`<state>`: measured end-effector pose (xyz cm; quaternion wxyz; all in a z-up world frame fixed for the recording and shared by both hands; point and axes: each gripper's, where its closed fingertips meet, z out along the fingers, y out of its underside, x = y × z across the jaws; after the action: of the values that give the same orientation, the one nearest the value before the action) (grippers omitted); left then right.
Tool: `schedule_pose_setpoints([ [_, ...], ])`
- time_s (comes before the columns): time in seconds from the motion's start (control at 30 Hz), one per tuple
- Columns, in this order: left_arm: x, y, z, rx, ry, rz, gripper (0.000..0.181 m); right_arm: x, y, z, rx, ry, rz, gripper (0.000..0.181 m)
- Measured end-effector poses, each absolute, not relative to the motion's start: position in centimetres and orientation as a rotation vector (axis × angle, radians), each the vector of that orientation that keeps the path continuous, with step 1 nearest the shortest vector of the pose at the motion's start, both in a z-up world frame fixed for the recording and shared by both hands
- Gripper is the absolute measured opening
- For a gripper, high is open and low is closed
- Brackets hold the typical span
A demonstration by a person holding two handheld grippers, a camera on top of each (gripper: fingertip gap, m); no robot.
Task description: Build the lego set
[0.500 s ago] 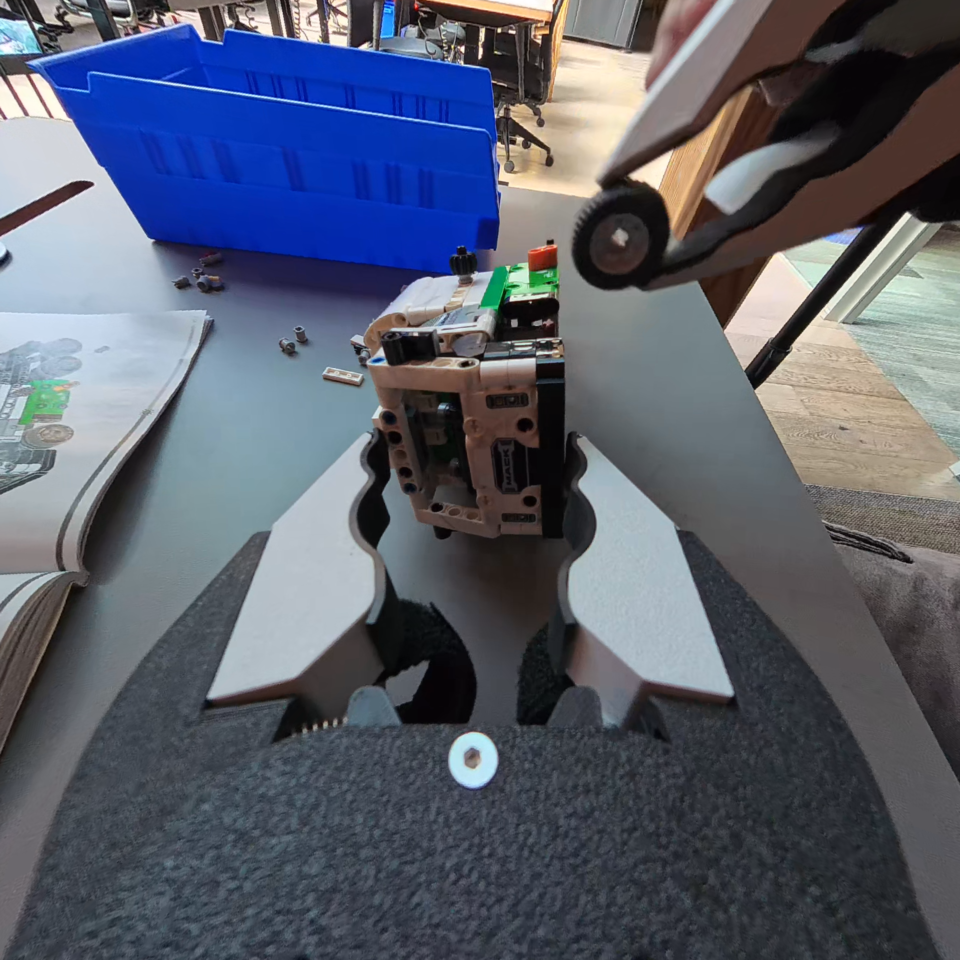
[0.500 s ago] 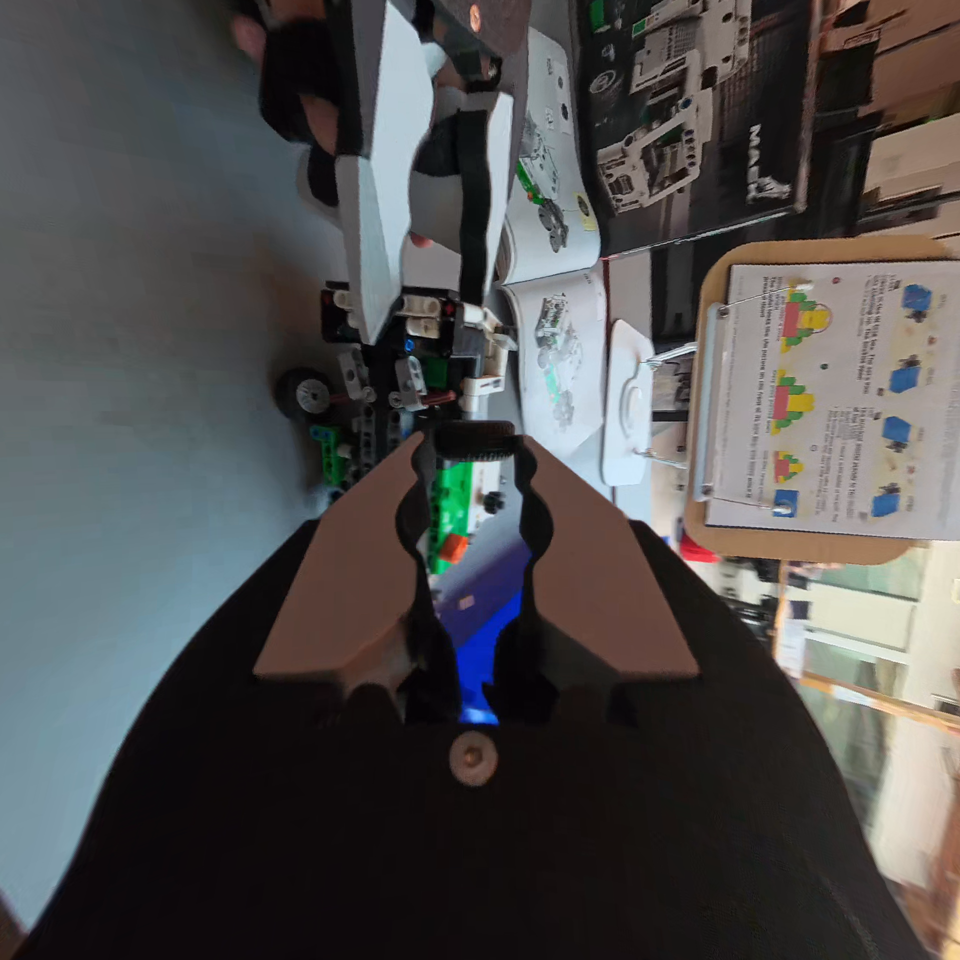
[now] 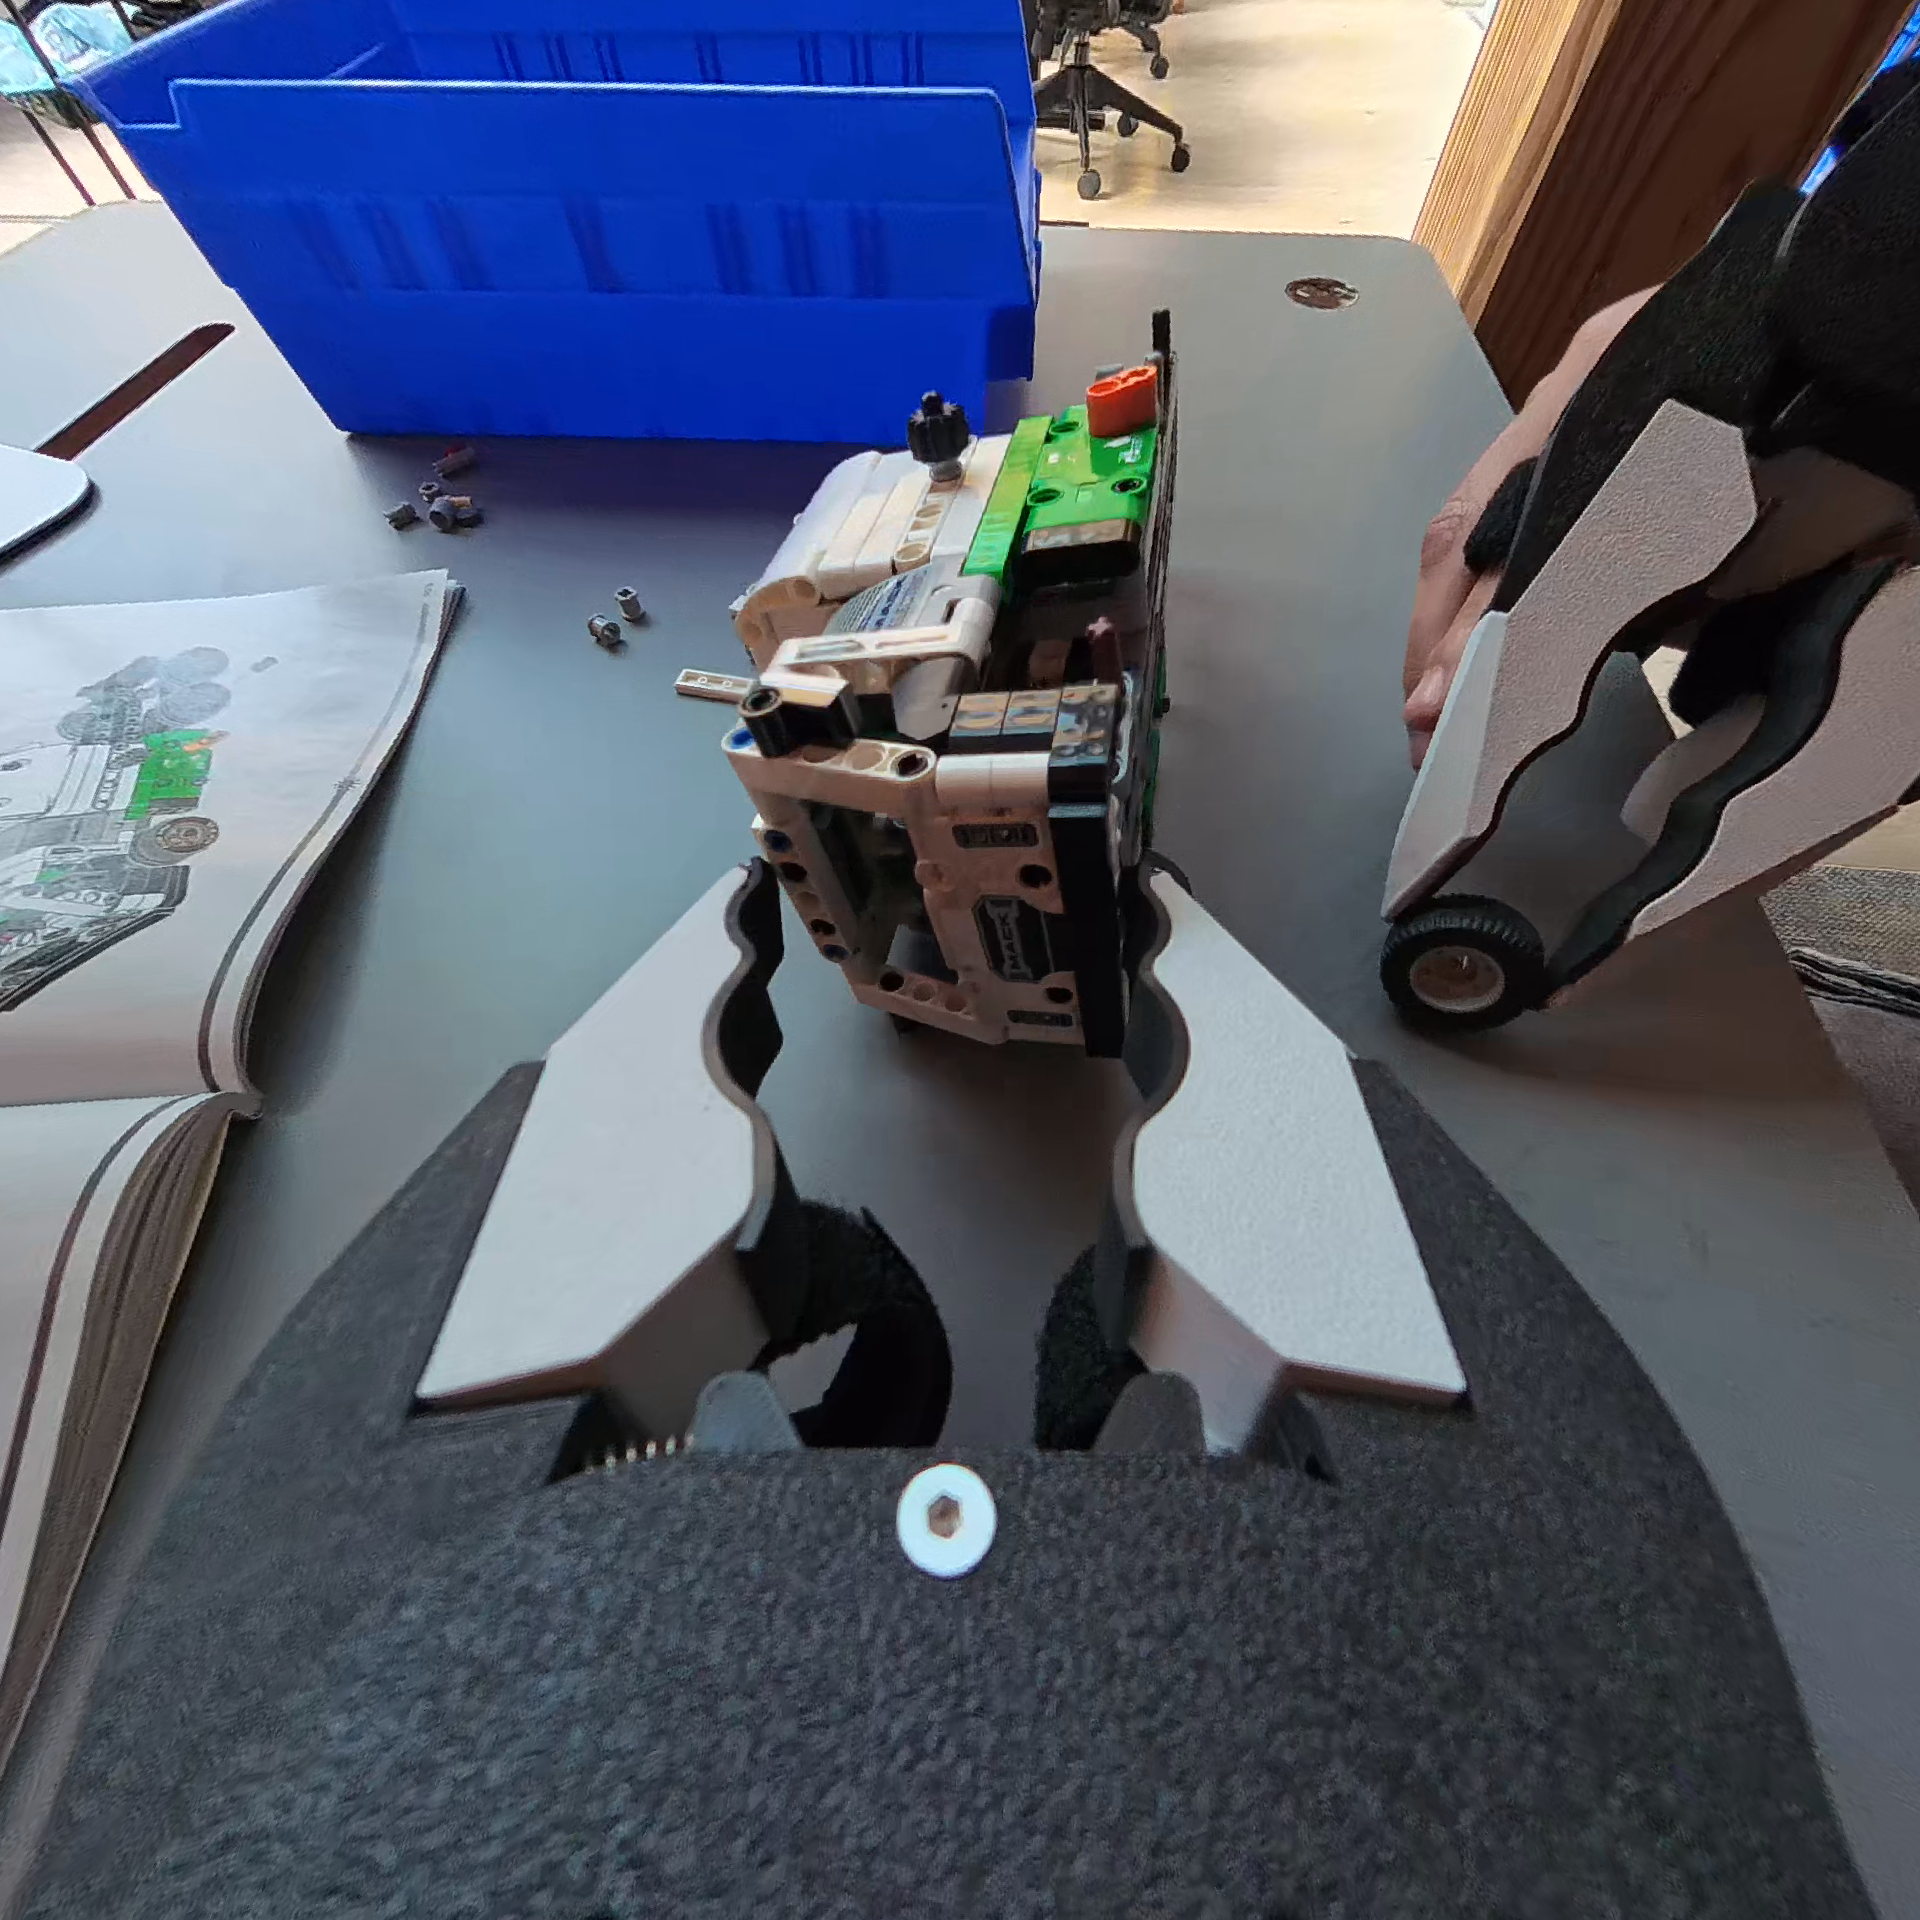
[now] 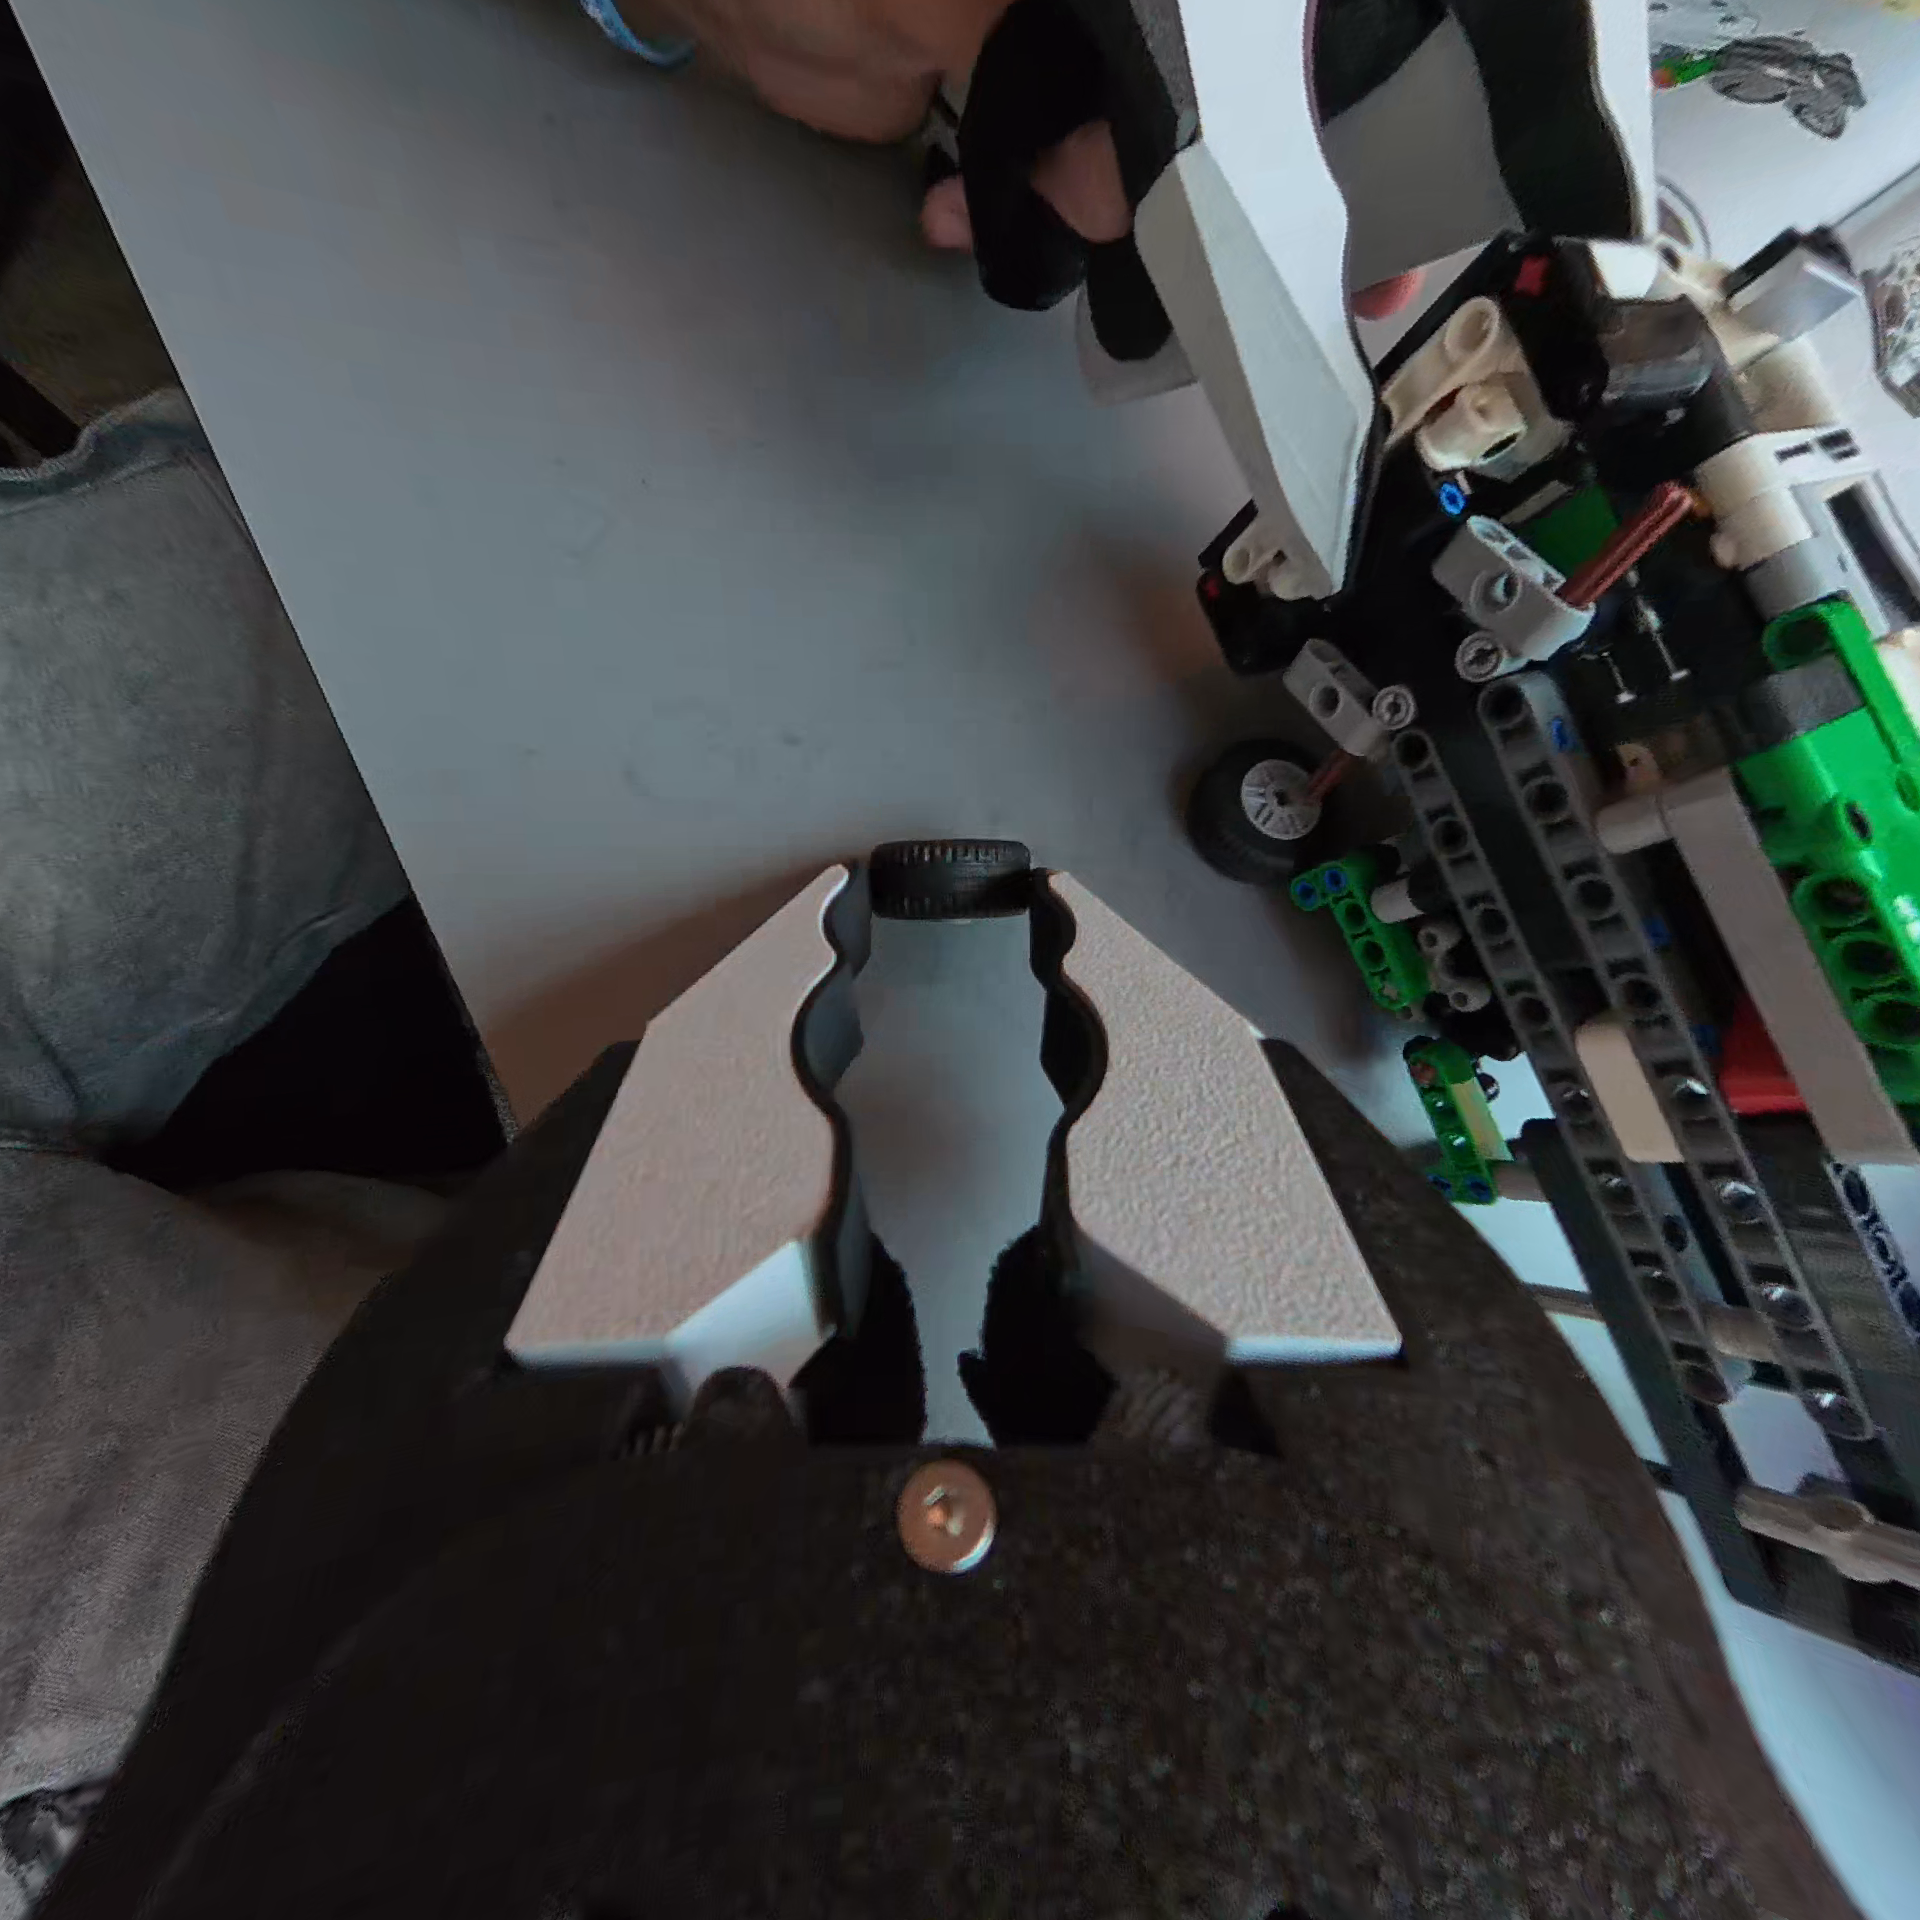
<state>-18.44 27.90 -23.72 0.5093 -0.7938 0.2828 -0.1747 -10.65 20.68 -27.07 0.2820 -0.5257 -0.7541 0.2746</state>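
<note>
One truck model (image 3: pixel 966 727), two wheels (image 4: pixel 951 878), one bin (image 3: pixel 623 208), one booklet (image 3: pixel 156 831).

An open-plan office: wheeled desk chairs (image 3: pixel 1107 78) stand on pale flooring beyond the dark table (image 3: pixel 1351 436).

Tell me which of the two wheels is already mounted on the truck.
The wheel on the red axle beside the truck's black frame; the other wheel is pinched in the right gripper.

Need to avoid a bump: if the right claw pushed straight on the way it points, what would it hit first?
Probably the table: the right claw, shut on the wheel, points at bare tabletop. The truck model lies off to the side, though depth is unclear.
</note>
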Motion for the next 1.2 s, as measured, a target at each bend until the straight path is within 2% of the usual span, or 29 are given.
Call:
schedule_pose_setpoints([
  [0.23, -18.3, 27.9, -24.0, -1.912, 0.708, -0.365, 0.065, -9.6, 21.3, -28.4, -1.573, -1.947, 0.852, 0.033],
  [0.37, -18.4, 27.8, -24.1, -1.908, 0.72, -0.348, 0.065, -9.4, 21.0, -27.9, -1.569, -1.935, 0.918, 0.052],
  [0.43, -18.5, 27.8, -24.1, -1.906, 0.728, -0.342, 0.063, -9.6, 21.3, -27.0, -1.553, -1.901, 0.938, 0.056],
  [0.53, -18.3, 27.5, -24.0, -1.891, 0.755, -0.339, 0.041, -11.2, 22.5, -23.4, -1.5, -1.761, 0.963, 0.042],
  [0.63, -18.5, 27.6, -24.0, -1.878, 0.753, -0.293, 0.042, -13.7, 26.1, -19.8, -1.438, -1.605, 0.725, 0.024],
  [0.7, -18.4, 27.6, -24.0, -1.874, 0.763, -0.276, 0.042, -15.1, 28.0, -18.2, -1.426, -1.571, 0.622, 0.019],
  [0.97, -18.5, 27.7, -24.0, -1.873, 0.763, -0.258, 0.043, -17.0, 29.0, -21.0, -1.534, -1.742, 0.516, 0.007],
  [1.0, -18.6, 27.8, -24.0, -1.879, 0.748, -0.254, 0.049, -16.9, 29.0, -21.0, -1.538, -1.737, 0.508, 0.005],
  [1.13, -19.1, 28.6, -24.3, -1.941, 0.684, -0.328, 0.107, -16.4, 28.9, -20.9, -1.605, -1.675, 0.576, 0.003],
  [1.17, -18.7, 28.8, -24.4, -1.952, 0.695, -0.377, 0.115, -16.3, 28.7, -20.9, -1.651, -1.637, 0.639, 0.003],
  [1.2, -18.4, 29.1, -24.4, -1.96, 0.701, -0.418, 0.115, -16.3, 28.5, -20.8, -1.686, -1.598, 0.707, 0.002],
])
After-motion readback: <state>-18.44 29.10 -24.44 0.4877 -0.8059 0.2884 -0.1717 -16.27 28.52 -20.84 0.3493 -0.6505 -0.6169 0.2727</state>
